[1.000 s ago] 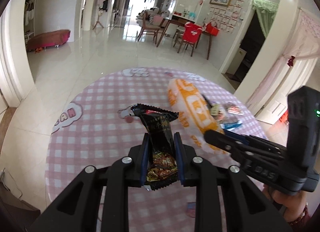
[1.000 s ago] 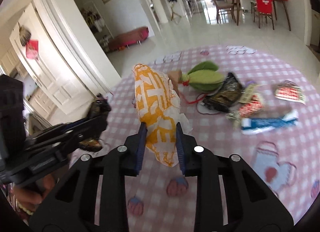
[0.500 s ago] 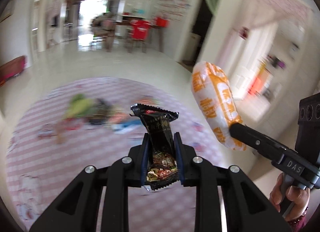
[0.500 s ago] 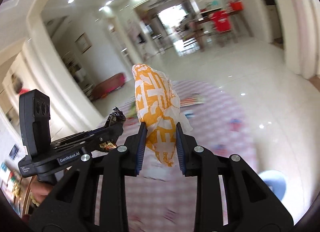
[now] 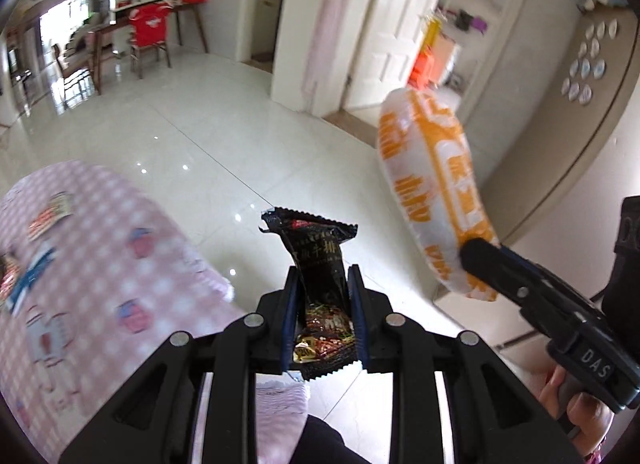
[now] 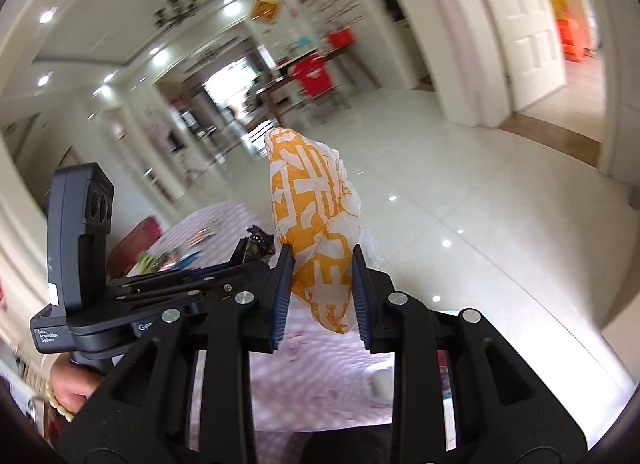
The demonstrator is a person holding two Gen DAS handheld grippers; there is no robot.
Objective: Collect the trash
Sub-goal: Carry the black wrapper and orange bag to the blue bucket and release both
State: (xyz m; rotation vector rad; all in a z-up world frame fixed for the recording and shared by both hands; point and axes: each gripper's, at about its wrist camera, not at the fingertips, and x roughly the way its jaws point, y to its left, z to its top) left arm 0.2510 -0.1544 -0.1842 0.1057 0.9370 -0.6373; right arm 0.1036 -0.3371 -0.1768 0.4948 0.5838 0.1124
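Left wrist view: I am holding the left gripper [image 5: 322,288] tilted downward over the white tiled floor [image 5: 192,151], just past the edge of the pink checked cloth [image 5: 92,264], with its jaws closing on a black snack wrapper [image 5: 316,252] that is standing upright between the blue pads [image 5: 289,316]; its torn top is projecting beyond the fingertips and its lower end is hanging behind them. To the right I am seeing the right gripper [image 5: 472,252] entering at a slant from the lower corner, my hand [image 5: 576,404] wrapping its handle, and its tip is clamping the lower end of an orange-and-white plastic bag [image 5: 432,175], which is rising up and to the left of it. Right wrist view: I am seeing the same bag [image 6: 312,223] pinched between the right gripper's [image 6: 320,268] blue pads, its bulk extending forward above the floor, while the left gripper [image 6: 248,252] is lying just beside it on the left, bearing the dark wrapper [image 6: 260,244] at its tip.
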